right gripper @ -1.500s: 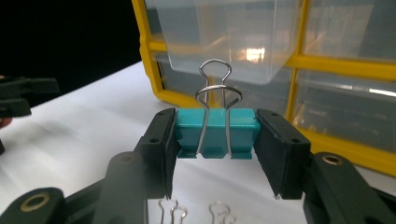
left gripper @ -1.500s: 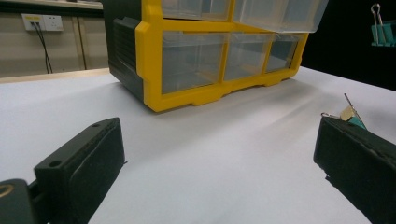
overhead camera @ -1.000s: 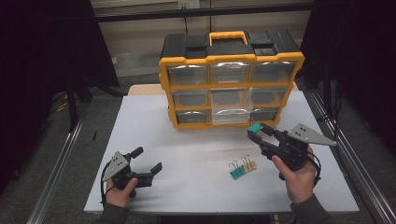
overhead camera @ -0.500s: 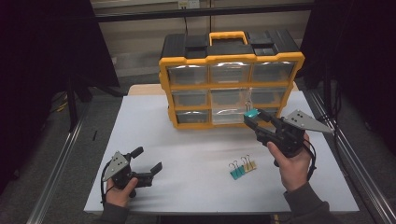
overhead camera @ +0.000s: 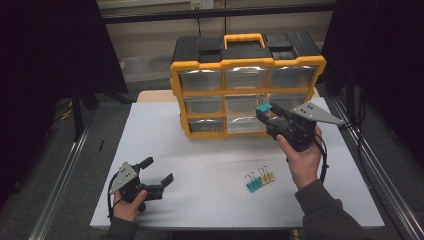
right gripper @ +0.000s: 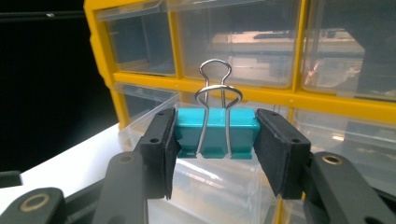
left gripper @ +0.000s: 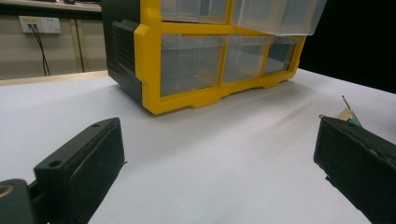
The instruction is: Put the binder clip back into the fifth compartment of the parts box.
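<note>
Now right tool (right gripper: 215, 140) grips teal clip (right gripper: 216, 132) by organizer (right gripper: 327, 98).

Organizer (left gripper: 187, 70) top cut off in left gripper view, binder clips (left gripper: 349, 114) half hidden behind jaw

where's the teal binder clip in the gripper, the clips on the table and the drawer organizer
teal binder clip (right gripper: 216, 132), right gripper view, on its teal body
clips on the table (overhead camera: 259, 181), high view, where the pair meet
drawer organizer (overhead camera: 247, 63), high view, yellow top rail

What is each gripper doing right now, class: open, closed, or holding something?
Left gripper: open, holding nothing, low over the table.
Right gripper: closed on a teal clip, in front of the drawers.
</note>
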Demonstrator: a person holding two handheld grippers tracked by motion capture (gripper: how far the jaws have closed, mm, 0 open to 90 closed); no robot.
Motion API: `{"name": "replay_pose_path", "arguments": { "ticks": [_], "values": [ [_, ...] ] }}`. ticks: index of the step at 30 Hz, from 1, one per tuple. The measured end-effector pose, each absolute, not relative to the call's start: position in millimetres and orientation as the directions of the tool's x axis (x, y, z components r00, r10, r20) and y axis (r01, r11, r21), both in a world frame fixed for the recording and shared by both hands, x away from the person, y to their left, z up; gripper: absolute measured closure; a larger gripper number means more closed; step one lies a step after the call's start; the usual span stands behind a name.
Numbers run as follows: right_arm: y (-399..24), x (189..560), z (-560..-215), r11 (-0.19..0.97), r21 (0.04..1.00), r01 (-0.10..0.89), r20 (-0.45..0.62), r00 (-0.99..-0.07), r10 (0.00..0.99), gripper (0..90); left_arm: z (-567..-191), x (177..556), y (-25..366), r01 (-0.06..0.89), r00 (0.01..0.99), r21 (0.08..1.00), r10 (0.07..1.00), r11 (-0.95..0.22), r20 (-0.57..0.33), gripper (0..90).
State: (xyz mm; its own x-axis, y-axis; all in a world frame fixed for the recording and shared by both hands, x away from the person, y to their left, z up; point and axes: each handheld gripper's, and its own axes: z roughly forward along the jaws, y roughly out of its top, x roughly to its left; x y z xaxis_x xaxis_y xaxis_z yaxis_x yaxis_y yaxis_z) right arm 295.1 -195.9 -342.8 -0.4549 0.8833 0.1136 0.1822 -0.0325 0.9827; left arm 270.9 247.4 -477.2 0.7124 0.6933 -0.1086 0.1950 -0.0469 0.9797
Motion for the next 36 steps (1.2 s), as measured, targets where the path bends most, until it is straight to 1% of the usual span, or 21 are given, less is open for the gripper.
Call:
{"name": "replay_pose_path", "arguments": {
  "ticks": [5,7,9,10,12,14,20,21,22,24,25,26,27,28,29,30,31,32,33,36],
  "values": [
    [-189.5,307.0,-342.9,-0.034,0.98,0.195,0.12,-0.448,0.886,50.3,-477.0,270.7,247.4,0.191,0.708,0.98,0.699,-0.052,-0.101,1.8],
    [-187.9,308.8,-342.6,-0.034,0.98,0.195,0.119,-0.445,0.887,50.3,-477.0,270.5,246.9,0.195,0.707,0.98,0.698,-0.038,-0.114,1.8],
    [-182.6,314.4,-342.8,-0.015,0.978,0.206,0.107,-0.444,0.89,50.4,-477.0,270.7,246.9,0.193,0.709,0.981,0.696,-0.035,-0.115,1.8],
    [-181.2,316.4,-343.3,-0.01,0.977,0.214,0.106,-0.443,0.89,50.3,-477.4,270.0,243.6,0.205,0.699,0.979,0.698,0.015,-0.157,1.8],
    [-179.4,319.4,-343.7,-0.018,0.976,0.218,0.115,-0.441,0.89,50.3,-477.4,269.9,243.6,0.205,0.699,0.979,0.698,0.015,-0.157,1.8],
    [-178.6,320.7,-343.6,-0.019,0.975,0.221,0.118,-0.443,0.889,50.3,-477.0,270.5,247.2,0.194,0.708,0.98,0.697,-0.039,-0.113,1.8],
    [-175.1,325.7,-342.2,0.006,0.974,0.227,0.098,-0.443,0.891,50.1,-477.4,271.0,247.0,0.196,0.714,0.98,0.691,-0.036,-0.117,1.9],
    [-174.7,325.9,-341.9,0.016,0.974,0.225,0.087,-0.439,0.894,47.4,-477.4,271.0,247.0,0.195,0.714,0.98,0.691,-0.036,-0.117,1.8],
    [-174.9,326.0,-341.7,0.024,0.976,0.218,0.075,-0.435,0.898,39.3,-477.3,271.1,247.5,0.194,0.716,0.98,0.69,-0.046,-0.109,1.8],
    [-178.1,325.8,-341.9,0.002,0.973,0.233,0.099,-0.421,0.902,29.3,-477.4,270.8,247.1,0.197,0.715,0.979,0.69,-0.045,-0.112,1.8],
    [-179.6,325.3,-342.0,-0.003,0.972,0.233,0.104,-0.42,0.902,25.3,-477.4,271.1,247.3,0.194,0.717,0.98,0.689,-0.051,-0.106,1.8],
    [-179.6,325.3,-342.0,-0.003,0.972,0.233,0.104,-0.42,0.902,25.3,-477.4,271.0,247.2,0.194,0.717,0.98,0.689,-0.05,-0.107,1.8],
    [-183.1,322.4,-341.1,-0.016,0.972,0.235,0.115,-0.416,0.902,19.1,-477.5,270.8,246.7,0.195,0.715,0.98,0.69,-0.041,-0.114,1.8],
    [-183.1,322.4,-341.1,-0.016,0.972,0.235,0.115,-0.416,0.902,19.1,-477.5,270.8,246.8,0.195,0.715,0.98,0.69,-0.041,-0.114,1.8],
    [-186.8,318.8,-340.4,-0.025,0.972,0.232,0.126,-0.43,0.894,16.4,-477.4,270.9,247.7,0.194,0.715,0.98,0.691,-0.051,-0.105,1.8],
    [-186.8,318.8,-340.4,-0.025,0.972,0.232,0.126,-0.43,0.894,16.4,-477.4,270.9,247.7,0.194,0.715,0.98,0.691,-0.051,-0.105,1.8],
    [-190.1,314.0,-340.8,-0.029,0.974,0.225,0.127,-0.433,0.893,14.1,-477.5,270.8,247.5,0.195,0.714,0.98,0.692,-0.049,-0.107,1.9],
    [-190.1,314.0,-340.8,-0.029,0.974,0.225,0.127,-0.433,0.893,14.1,-477.5,270.8,247.5,0.195,0.714,0.98,0.692,-0.049,-0.107,1.9],
    [-193.5,309.1,-341.9,-0.041,0.974,0.224,0.138,-0.435,0.89,12.3,-477.6,270.8,247.3,0.194,0.714,0.98,0.692,-0.05,-0.106,1.8],
    [-197.9,300.9,-344.9,-0.048,0.975,0.218,0.143,-0.445,0.884,11.6,-477.4,270.5,247.0,0.194,0.711,0.979,0.696,-0.054,-0.102,1.9]
  ]
}}
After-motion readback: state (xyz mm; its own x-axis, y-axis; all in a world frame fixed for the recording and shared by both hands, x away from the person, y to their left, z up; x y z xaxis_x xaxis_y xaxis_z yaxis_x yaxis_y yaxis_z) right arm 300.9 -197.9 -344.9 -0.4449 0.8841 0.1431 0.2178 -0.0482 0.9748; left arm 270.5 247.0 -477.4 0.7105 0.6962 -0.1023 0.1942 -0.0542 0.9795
